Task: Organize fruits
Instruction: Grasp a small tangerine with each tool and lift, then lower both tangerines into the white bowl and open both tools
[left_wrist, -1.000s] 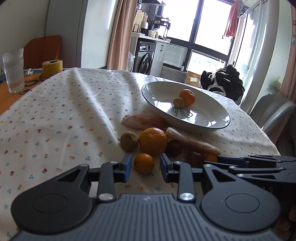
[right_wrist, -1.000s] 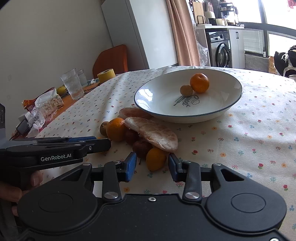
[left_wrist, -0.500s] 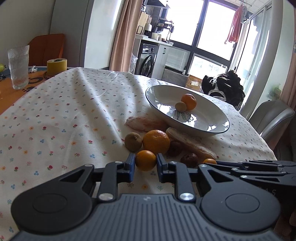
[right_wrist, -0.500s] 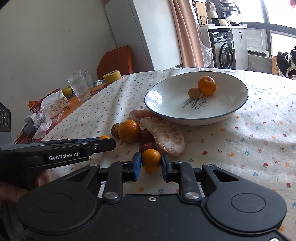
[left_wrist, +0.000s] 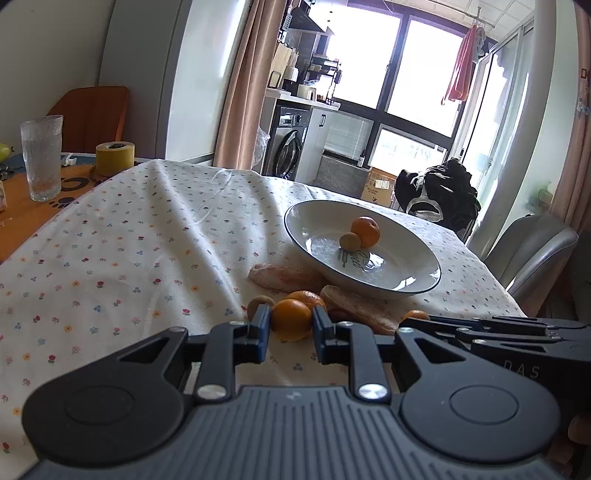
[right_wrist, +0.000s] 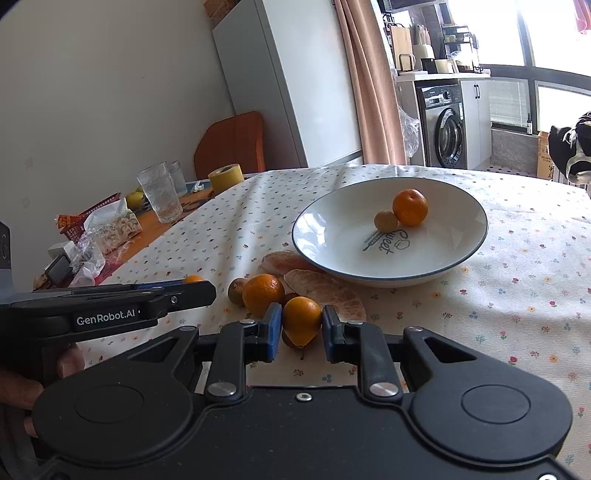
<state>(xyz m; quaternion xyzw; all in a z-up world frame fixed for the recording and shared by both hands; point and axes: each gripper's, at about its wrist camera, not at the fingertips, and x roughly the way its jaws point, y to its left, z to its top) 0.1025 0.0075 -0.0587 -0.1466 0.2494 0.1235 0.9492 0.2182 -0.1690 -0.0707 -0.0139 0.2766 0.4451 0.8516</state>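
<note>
Left gripper (left_wrist: 290, 325): now clamped on a small mandarin (left_wrist: 291, 319), raised off the tablecloth (left_wrist: 110, 251).
Right gripper (right_wrist: 301, 325): likewise closed around its kumquat (right_wrist: 302, 320), lifted.
Bowl (right_wrist: 476, 240): ahead; both fruits ready to carry over.

home dining-kitchen | washing machine (right_wrist: 445, 131) | fridge (right_wrist: 291, 81) | cloth-covered table (right_wrist: 517, 258)

White, blue-rimmed bowl (right_wrist: 472, 254); floral-dotted cream tablecloth (right_wrist: 517, 295); orange mandarins (right_wrist: 410, 206)
</note>
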